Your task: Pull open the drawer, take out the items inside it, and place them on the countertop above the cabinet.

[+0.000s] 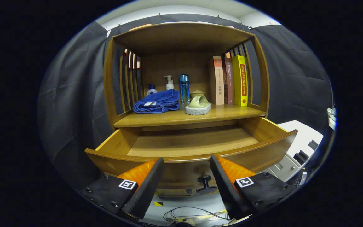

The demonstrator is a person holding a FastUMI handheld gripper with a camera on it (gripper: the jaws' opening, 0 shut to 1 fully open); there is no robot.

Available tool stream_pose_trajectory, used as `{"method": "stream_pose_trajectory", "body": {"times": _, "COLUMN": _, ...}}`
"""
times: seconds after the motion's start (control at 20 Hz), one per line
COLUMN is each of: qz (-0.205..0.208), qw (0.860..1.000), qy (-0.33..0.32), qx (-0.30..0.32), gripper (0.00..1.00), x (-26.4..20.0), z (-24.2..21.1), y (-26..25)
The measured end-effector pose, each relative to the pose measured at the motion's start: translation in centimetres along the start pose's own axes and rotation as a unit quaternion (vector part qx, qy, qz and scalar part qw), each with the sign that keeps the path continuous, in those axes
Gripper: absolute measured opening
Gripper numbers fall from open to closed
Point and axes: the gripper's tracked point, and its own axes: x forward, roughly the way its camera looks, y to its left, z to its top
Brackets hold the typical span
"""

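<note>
The wooden drawer [187,156] stands pulled out below the cabinet's countertop [172,118]; its visible floor is bare. A folded blue towel [158,101] and a pale green sponge-like item on a white pad [198,105] rest on the countertop. My gripper [186,164] hangs open just in front of the drawer's front panel, nothing between its fingers. The drawer's dark knob [206,183] shows between and below the fingertips.
At the countertop's back stand a pump bottle [169,83], a blue bottle [184,87], a small blue-capped bottle [151,90] and a small lidded jar [197,93]. Three books [228,80] stand at the right. Slatted side walls frame the shelf. Cables lie on the floor below; grey equipment sits lower right.
</note>
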Motion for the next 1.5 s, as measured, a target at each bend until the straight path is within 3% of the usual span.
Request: {"method": "stream_pose_trajectory", "body": {"times": 1.5, "qz": -0.022, "qw": 1.000, "qy": -0.004, "qx": -0.009, "gripper": 0.99, "x": 11.1, "z": 1.9, "y": 0.6}}
